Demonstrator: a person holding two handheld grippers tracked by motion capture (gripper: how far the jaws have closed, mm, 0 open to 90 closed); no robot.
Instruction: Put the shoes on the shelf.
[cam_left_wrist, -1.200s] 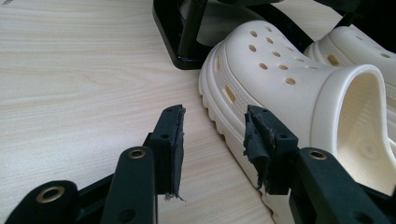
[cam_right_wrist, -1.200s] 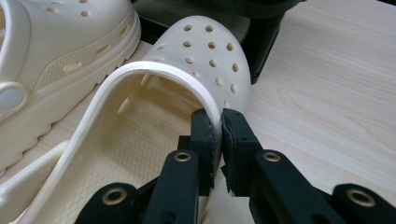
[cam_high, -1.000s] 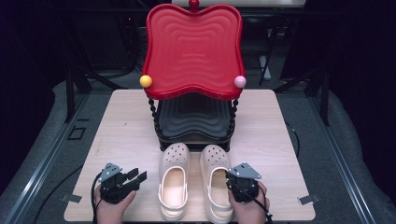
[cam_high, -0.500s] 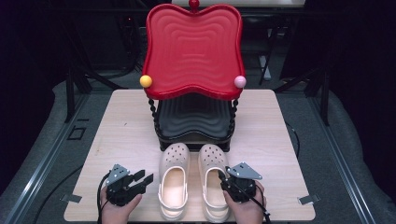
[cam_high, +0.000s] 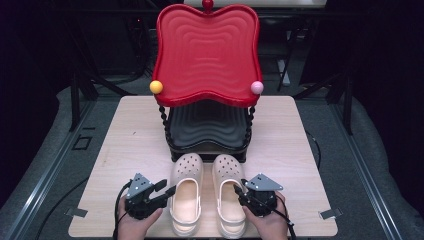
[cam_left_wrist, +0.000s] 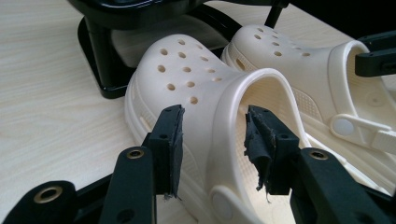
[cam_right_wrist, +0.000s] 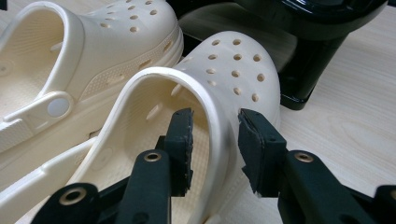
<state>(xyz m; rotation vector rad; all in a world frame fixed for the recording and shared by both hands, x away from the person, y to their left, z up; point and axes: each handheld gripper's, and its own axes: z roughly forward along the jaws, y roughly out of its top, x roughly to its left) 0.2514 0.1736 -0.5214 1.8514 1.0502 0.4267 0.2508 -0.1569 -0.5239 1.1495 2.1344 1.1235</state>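
A pair of cream clogs lies side by side at the table's front, toes toward the rack: the left clog (cam_high: 186, 195) and the right clog (cam_high: 230, 192). My left gripper (cam_high: 167, 189) is open, its jaws straddling the outer side wall of the left clog (cam_left_wrist: 187, 70), one pad outside and one inside the opening. My right gripper (cam_high: 239, 192) is open too, and straddles the outer side wall of the right clog (cam_right_wrist: 233, 60) the same way. Small gaps show beside the pads (cam_right_wrist: 184, 140). A hand holds each gripper from below.
Just behind the clogs stands a two-level rack with a red wavy top tray (cam_high: 207, 50) and a black lower shelf (cam_high: 207, 125); its black foot (cam_right_wrist: 308, 65) is close to the toes. The wooden table (cam_high: 130, 135) has bare room left and right.
My left gripper has moved right, up to the left clog, and its jaws now stand around the side wall. The right gripper has edged in onto the right clog.
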